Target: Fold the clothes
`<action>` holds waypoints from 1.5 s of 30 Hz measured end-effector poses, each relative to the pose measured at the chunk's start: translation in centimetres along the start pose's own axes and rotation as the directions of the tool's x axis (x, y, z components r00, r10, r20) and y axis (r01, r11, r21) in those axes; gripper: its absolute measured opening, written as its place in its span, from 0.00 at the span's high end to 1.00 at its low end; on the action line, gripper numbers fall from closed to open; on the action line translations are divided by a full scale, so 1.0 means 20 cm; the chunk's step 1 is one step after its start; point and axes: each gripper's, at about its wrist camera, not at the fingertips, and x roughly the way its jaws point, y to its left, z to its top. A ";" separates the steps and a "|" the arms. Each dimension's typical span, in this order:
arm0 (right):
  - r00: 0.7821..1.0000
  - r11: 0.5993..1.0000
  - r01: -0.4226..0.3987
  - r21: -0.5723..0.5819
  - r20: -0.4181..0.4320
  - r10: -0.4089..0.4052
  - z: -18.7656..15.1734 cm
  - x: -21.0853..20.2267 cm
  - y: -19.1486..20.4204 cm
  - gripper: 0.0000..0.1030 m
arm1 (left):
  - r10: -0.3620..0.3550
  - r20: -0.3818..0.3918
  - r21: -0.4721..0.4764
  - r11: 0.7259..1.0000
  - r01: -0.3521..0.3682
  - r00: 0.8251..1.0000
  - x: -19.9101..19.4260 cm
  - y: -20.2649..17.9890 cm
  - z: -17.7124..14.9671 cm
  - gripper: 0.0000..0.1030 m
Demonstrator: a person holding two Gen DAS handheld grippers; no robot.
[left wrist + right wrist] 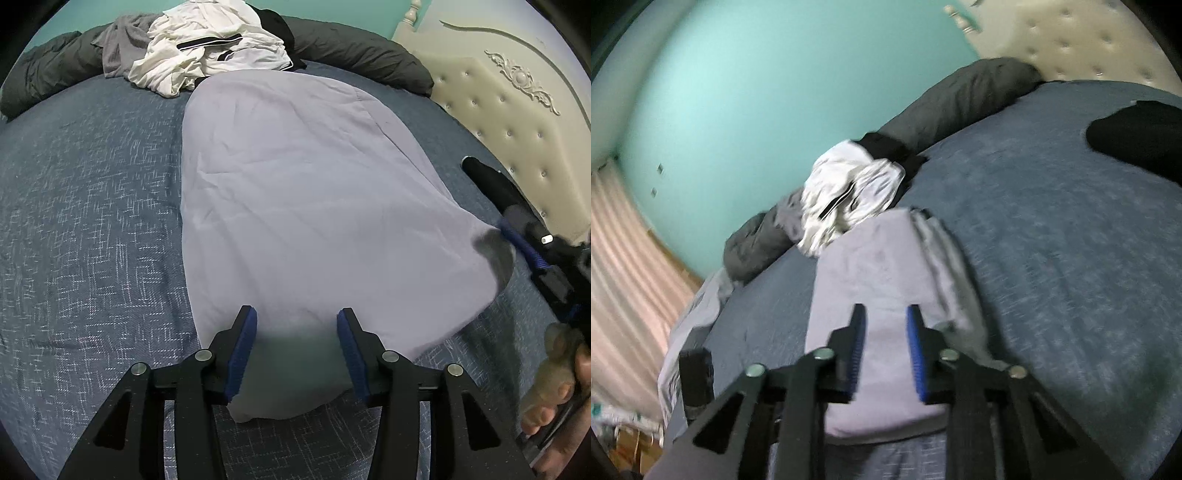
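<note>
A lavender garment [303, 206] lies folded lengthwise on the blue bedspread [92, 221]. My left gripper [297, 321] is open, with its fingers either side of the garment's near edge. My right gripper [885, 321] is open over the same garment [875, 273], whose near end lies between and below its fingers. In the left wrist view the right gripper [517, 240] shows at the garment's right corner, held by a hand. The right wrist view is motion-blurred.
A heap of white, grey and black clothes [207, 48] lies at the far side on a dark grey duvet roll [351, 48]. A cream tufted headboard [517, 107] is at the right. A black garment [1137, 133] lies at the right. Teal wall [775, 92] and pink curtain [624, 266] stand beyond.
</note>
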 end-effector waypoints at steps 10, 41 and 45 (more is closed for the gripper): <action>0.982 0.983 0.112 0.147 -0.166 -0.087 -0.09 0.22 -0.27 1.00 | 0.005 -0.009 0.036 0.999 -0.005 1.000 0.01 -0.03 -0.02 0.52; 0.978 0.970 0.096 0.222 -0.204 -0.050 -0.05 0.15 -0.33 1.00 | -0.036 0.031 -0.052 0.998 0.038 0.999 -0.08 0.05 0.10 0.52; 0.988 0.981 0.020 0.192 -0.155 0.010 0.04 0.09 -0.25 0.95 | -0.042 0.054 -0.048 0.998 0.045 0.998 -0.11 0.10 0.25 0.52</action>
